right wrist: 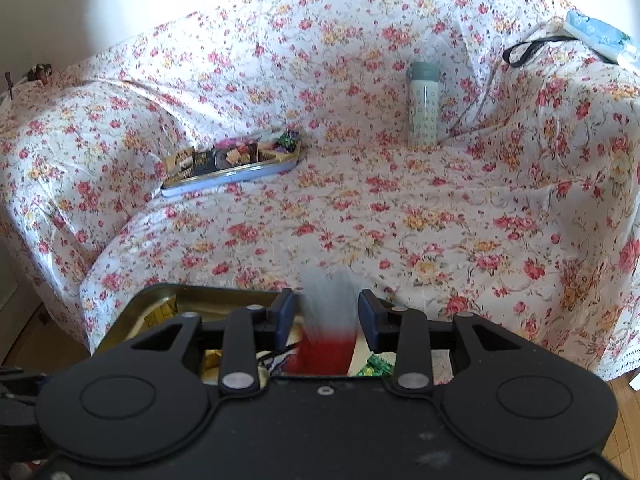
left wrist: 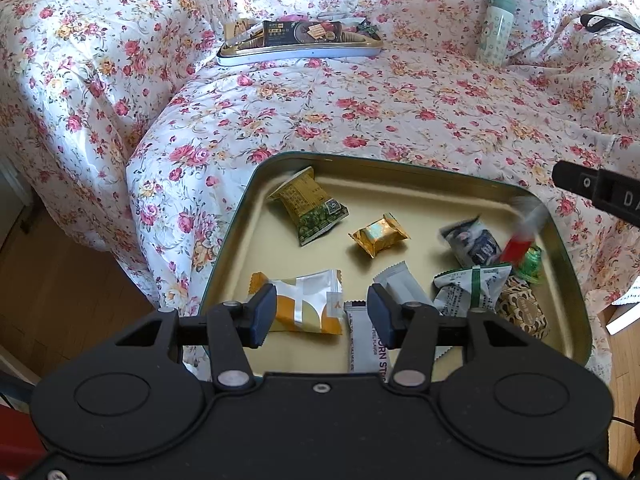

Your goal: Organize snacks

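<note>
Gold tin [left wrist: 568, 240] holds snacks | left gripper [left wrist: 322, 312] spread, empty, over orange-white packet [left wrist: 308, 304] | right gripper [right wrist: 327, 318] apart; blurred red-white packet [right wrist: 330, 332] between, contact unclear

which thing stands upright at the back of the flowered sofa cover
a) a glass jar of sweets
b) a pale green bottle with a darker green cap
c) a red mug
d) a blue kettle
b: a pale green patterned bottle with a darker green cap stands upright on the flowered cover, off to the right of the far snack tin; no mug, jar or kettle shows in either view.
</note>
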Demonstrator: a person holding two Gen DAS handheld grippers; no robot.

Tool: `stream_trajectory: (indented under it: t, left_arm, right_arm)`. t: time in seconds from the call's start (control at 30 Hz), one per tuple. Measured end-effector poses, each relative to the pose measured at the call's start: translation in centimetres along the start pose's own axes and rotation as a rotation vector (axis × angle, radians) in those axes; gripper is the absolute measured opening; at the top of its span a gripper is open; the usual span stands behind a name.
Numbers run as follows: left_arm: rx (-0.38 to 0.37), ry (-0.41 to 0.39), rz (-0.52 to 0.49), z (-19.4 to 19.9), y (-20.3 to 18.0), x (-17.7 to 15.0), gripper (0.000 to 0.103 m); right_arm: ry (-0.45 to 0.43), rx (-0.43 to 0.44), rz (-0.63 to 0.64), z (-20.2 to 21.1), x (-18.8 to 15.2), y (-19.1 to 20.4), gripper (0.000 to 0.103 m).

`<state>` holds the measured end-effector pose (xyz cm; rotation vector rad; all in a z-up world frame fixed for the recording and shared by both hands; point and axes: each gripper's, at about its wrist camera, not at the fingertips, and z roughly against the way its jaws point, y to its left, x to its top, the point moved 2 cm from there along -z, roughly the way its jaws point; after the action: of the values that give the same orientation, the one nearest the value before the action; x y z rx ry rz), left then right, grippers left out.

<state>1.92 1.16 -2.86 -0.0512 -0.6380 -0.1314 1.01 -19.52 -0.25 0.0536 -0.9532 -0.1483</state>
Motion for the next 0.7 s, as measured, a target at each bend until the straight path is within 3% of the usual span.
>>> stream_trajectory:
  t: [0.3,0.4,0.57,0.7]
  left_arm:
    - [0.008,-0.013,0.001,0.2,0.0,0.0,0.058]
    - [0.012,-0.020,0.001,0.3,0.0,0.1,0.058]
    - [0.024,-0.032,0.004,0.4,0.1,0.1,0.063]
    - [0.033,-0.039,0.002,0.5,0.1,0.2,0.063]
  right_arm:
    - [0.002,0.017,0.007,0.4,-0.2,0.5,0.049]
    - [0.011,0.016,0.020,0.6,-0.3,0.7,0.056]
    - [0.042,-0.005,0.050,1.1,-0.6,0.7,0.075]
    - [0.082,-0.010,0.064,1.3,-1.1,0.5,0.078]
